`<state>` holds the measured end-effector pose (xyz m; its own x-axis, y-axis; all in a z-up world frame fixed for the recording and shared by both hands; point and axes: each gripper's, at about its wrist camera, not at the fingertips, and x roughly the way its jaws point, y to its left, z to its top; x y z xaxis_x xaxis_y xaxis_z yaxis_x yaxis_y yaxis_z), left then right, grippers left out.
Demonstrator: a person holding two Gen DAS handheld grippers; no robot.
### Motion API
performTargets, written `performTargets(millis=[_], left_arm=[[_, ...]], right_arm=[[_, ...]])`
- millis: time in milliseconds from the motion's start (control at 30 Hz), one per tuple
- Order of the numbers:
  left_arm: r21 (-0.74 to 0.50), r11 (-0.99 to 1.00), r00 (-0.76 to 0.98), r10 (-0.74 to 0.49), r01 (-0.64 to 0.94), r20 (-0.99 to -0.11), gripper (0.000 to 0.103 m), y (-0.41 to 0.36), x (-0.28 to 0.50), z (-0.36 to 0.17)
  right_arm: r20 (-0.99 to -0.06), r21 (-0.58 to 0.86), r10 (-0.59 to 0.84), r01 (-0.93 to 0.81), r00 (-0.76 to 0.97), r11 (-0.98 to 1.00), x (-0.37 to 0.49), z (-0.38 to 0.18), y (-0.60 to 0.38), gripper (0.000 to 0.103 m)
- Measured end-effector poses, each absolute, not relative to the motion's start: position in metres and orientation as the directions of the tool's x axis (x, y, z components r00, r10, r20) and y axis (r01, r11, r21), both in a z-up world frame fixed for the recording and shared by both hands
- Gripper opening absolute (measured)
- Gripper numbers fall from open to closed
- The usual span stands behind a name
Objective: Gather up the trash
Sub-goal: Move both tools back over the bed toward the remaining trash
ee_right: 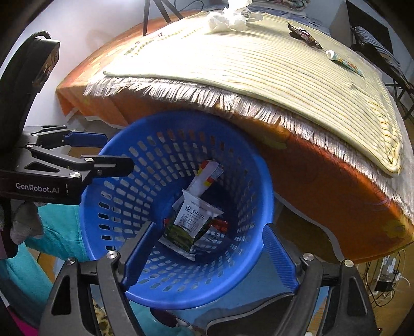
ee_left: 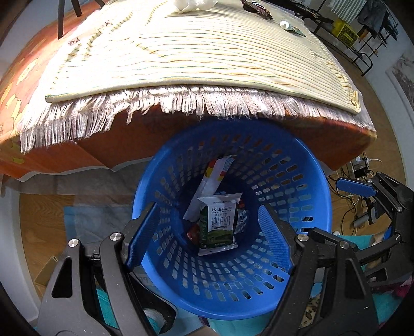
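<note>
A blue perforated basket (ee_left: 305, 165) stands on the floor below the table edge; it also shows in the right wrist view (ee_right: 108, 196). Inside lie a green and white milk carton (ee_left: 218, 223) (ee_right: 187, 227), a white wrapper (ee_left: 214, 178) (ee_right: 207, 178) and small red scraps (ee_right: 220, 224). My left gripper (ee_left: 211, 235) is open and empty above the basket. My right gripper (ee_right: 209, 256) is open and empty above the basket too. On the table lie crumpled white tissue (ee_right: 227, 18), a dark wrapper (ee_right: 305, 35) and a small tube (ee_right: 341, 60).
The table has a striped fringed cloth (ee_left: 196, 54) over an orange cover (ee_right: 323, 175). Cables and a power strip (ee_left: 362, 165) lie on the floor to the right. A black rack (ee_left: 349, 38) stands behind the table. Teal fabric (ee_right: 59, 232) lies beside the basket.
</note>
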<state>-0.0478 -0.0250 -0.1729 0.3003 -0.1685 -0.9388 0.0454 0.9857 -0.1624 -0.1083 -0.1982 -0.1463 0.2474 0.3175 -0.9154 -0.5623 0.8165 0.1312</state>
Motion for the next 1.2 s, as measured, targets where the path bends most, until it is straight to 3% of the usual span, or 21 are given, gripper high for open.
performTargets(millis=[733, 1200], left_arm=[[-0.150, 0.989, 0.388, -0.135, -0.009, -0.912, 0.081, 0.015, 0.000, -0.121], [-0.146, 0.989, 0.457, -0.131, 0.001, -0.880, 0.081, 0.034, 0.056, -0.079]], right_arm=[[-0.841, 0.178, 0.397, -0.505, 0.368, 0.845, -0.053, -0.090, -0.209, 0.086], [-0.746, 0.228, 0.394, -0.350, 0.537, 0.909, 0.032, -0.044, -0.253, 0.086]])
